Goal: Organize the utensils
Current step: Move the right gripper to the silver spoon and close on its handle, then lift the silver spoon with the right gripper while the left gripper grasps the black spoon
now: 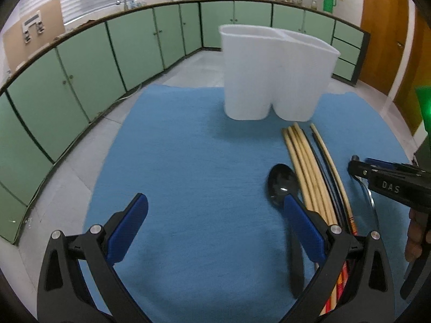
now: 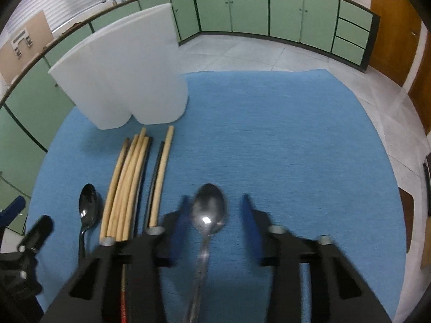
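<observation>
A white two-compartment utensil holder [image 1: 274,75] stands upright at the far side of the blue mat [image 1: 194,161]; it also shows in the right wrist view [image 2: 121,75]. Several wooden and black chopsticks [image 1: 309,172] lie on the mat in front of it, also in the right wrist view [image 2: 129,183]. A black spoon [image 1: 281,183] lies left of them, by my left gripper's right finger. My left gripper [image 1: 215,212] is open and empty. My right gripper [image 2: 214,210] is open, its fingers either side of a silver spoon [image 2: 207,212] on the mat. The black spoon [image 2: 87,207] lies farther left.
Green cabinets [image 1: 80,75] run along the far walls under a counter with a sink, pots and a green flask [image 1: 329,0]. A wooden door [image 1: 385,32] is at the right. The right gripper's body [image 1: 390,183] shows at the right edge.
</observation>
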`<state>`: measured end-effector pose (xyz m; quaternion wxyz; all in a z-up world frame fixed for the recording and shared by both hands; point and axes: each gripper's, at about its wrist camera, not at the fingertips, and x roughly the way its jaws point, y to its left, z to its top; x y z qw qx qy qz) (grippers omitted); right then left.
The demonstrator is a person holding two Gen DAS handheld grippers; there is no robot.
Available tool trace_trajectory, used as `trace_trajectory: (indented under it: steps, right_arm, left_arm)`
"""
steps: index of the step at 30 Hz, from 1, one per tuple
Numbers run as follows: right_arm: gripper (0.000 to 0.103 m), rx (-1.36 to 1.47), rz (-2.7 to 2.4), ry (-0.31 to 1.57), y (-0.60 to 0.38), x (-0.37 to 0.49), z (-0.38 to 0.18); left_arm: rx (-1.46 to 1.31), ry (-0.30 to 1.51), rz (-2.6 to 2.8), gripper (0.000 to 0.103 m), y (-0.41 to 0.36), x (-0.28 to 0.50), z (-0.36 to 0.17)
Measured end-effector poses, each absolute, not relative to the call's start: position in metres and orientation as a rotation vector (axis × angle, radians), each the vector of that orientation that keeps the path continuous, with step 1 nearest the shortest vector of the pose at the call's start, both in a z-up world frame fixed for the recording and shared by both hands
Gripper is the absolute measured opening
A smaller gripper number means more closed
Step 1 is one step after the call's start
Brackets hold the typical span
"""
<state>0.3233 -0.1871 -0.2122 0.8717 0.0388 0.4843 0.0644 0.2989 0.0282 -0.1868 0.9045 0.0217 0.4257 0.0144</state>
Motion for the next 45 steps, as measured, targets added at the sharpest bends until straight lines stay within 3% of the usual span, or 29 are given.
trace_trajectory:
  steps: [20, 45]
  right_arm:
    - [0.027, 0.116, 0.167, 0.992, -0.202, 0.332, -0.217]
    - [0.027, 0.087, 0.172, 0.985, -0.191, 0.328, -0.22]
  left_arm:
    - [0.053, 0.985, 0.006, 0.098, 0.001, 0.36, -0.218]
    - [0.032, 1.032, 0.038, 0.098, 0.011, 0.313, -0.211]
